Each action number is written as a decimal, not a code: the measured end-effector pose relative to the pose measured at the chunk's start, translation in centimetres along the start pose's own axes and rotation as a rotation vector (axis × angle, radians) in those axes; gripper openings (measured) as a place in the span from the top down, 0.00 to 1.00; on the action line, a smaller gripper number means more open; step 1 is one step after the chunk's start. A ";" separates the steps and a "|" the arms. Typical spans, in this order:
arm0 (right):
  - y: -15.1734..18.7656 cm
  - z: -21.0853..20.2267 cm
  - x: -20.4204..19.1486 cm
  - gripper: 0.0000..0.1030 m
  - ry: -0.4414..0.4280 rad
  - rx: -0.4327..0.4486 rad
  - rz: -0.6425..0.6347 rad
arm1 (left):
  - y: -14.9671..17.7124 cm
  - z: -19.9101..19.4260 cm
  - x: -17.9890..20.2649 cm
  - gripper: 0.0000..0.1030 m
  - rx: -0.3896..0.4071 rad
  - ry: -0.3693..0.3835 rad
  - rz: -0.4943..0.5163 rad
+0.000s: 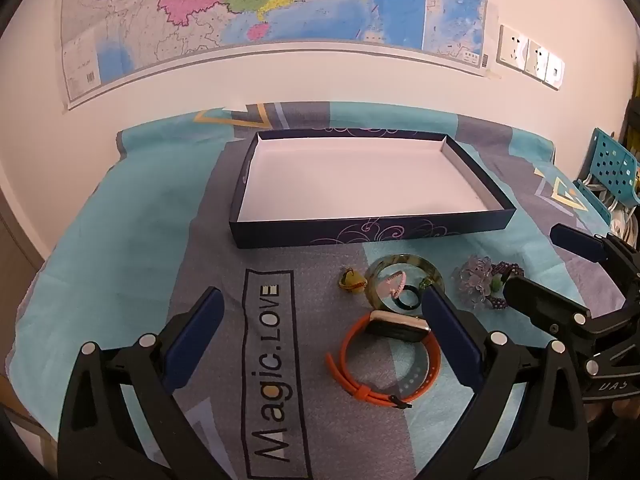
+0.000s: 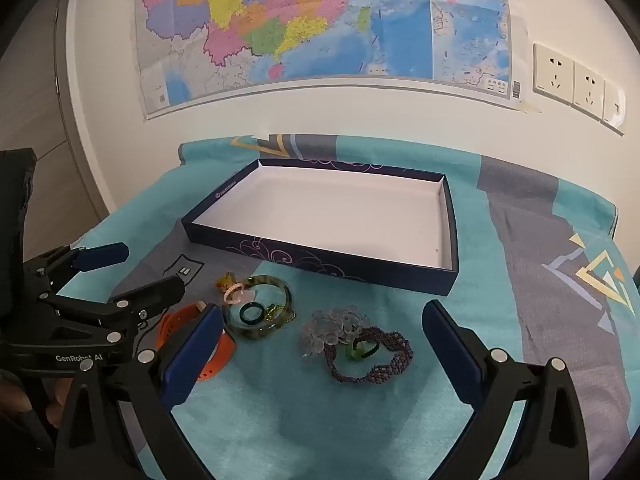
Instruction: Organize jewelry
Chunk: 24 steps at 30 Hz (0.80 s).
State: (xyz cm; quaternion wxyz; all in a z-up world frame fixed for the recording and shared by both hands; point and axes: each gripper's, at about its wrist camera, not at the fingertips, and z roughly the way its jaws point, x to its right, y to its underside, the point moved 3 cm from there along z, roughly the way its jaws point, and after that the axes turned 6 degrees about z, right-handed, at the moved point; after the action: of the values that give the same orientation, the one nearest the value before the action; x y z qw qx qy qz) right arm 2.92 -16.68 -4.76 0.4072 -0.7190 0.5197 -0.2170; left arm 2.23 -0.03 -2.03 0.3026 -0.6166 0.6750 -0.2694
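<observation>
A shallow dark blue box (image 1: 372, 234) with a white, empty inside lies on the cloth; it also shows in the right wrist view (image 2: 320, 262). In front of it lie an orange-strap watch (image 1: 386, 364), a green bangle (image 1: 404, 264) with a dark ring (image 1: 409, 300) and a pink piece (image 1: 390, 282) inside it, a small yellow charm (image 1: 352, 280), and a clear flower with a purple beaded bracelet (image 2: 372, 354). My left gripper (image 1: 320, 308) is open, low behind the watch. My right gripper (image 2: 322, 324) is open just behind the beaded bracelet.
A teal and grey cloth (image 1: 132, 220) printed "Magic.LOVE" covers the table. A map (image 1: 280, 8) and wall sockets (image 2: 576, 84) are on the wall behind. A teal perforated rack (image 1: 614, 164) stands off the table's right side.
</observation>
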 end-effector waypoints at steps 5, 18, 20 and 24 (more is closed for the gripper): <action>0.0 0.3 0.0 0.06 -0.002 -0.016 0.011 | -0.1 0.1 0.1 0.06 -0.002 0.002 0.001; 0.0 0.6 0.3 0.06 -0.006 -0.021 0.013 | 0.3 0.3 0.1 0.06 -0.003 0.002 -0.003; 0.0 0.7 0.4 0.06 -0.005 -0.027 0.014 | 0.3 0.4 0.0 0.06 -0.005 0.001 -0.003; -0.1 0.7 0.4 0.06 -0.007 -0.029 0.010 | 0.4 0.6 0.0 0.06 -0.006 0.006 -0.002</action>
State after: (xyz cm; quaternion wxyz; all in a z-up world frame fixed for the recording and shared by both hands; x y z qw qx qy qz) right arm 3.61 -16.78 -5.14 0.3998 -0.7229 0.5250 -0.2049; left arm 2.41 0.00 -2.73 0.2983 -0.6175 0.6762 -0.2693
